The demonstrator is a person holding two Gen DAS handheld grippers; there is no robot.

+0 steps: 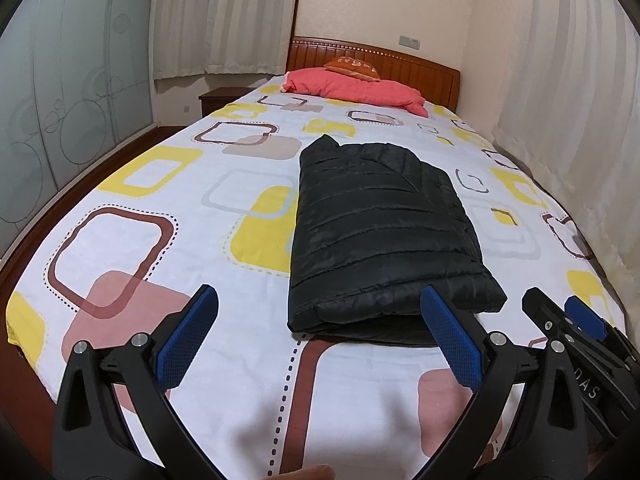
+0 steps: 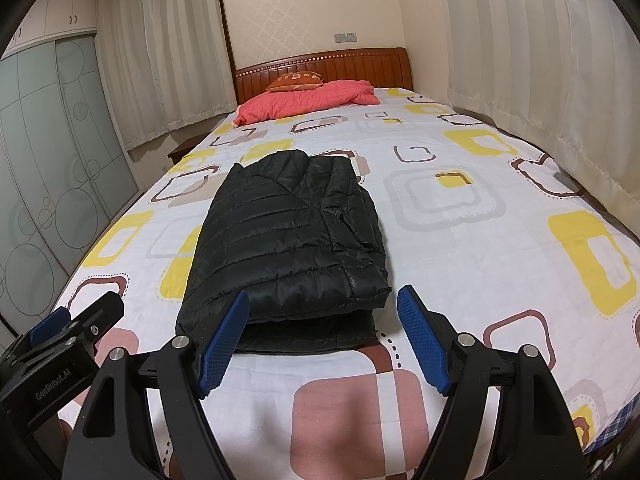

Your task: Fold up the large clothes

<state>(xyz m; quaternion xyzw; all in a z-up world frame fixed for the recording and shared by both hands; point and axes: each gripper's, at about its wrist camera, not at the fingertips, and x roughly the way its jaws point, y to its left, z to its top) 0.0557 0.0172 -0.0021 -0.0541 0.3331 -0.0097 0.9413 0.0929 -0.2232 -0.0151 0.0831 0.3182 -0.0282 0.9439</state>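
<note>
A black quilted puffer jacket (image 1: 380,232) lies folded into a thick rectangle on the bed; it also shows in the right wrist view (image 2: 288,240). My left gripper (image 1: 320,300) is open and empty, held above the bed's near end just in front of the jacket's near edge. My right gripper (image 2: 324,300) is open and empty too, its jaws wide apart before the jacket's near fold. The right gripper also shows at the right edge of the left wrist view (image 1: 560,312), and the left gripper at the left edge of the right wrist view (image 2: 80,316).
The bed sheet (image 1: 160,240) is white with yellow, brown and pink squares. A folded pink quilt (image 1: 356,90) and an orange cushion (image 1: 352,66) lie by the wooden headboard (image 1: 420,64). Curtains (image 2: 540,80) hang on the right, a glass wardrobe (image 2: 40,160) on the left.
</note>
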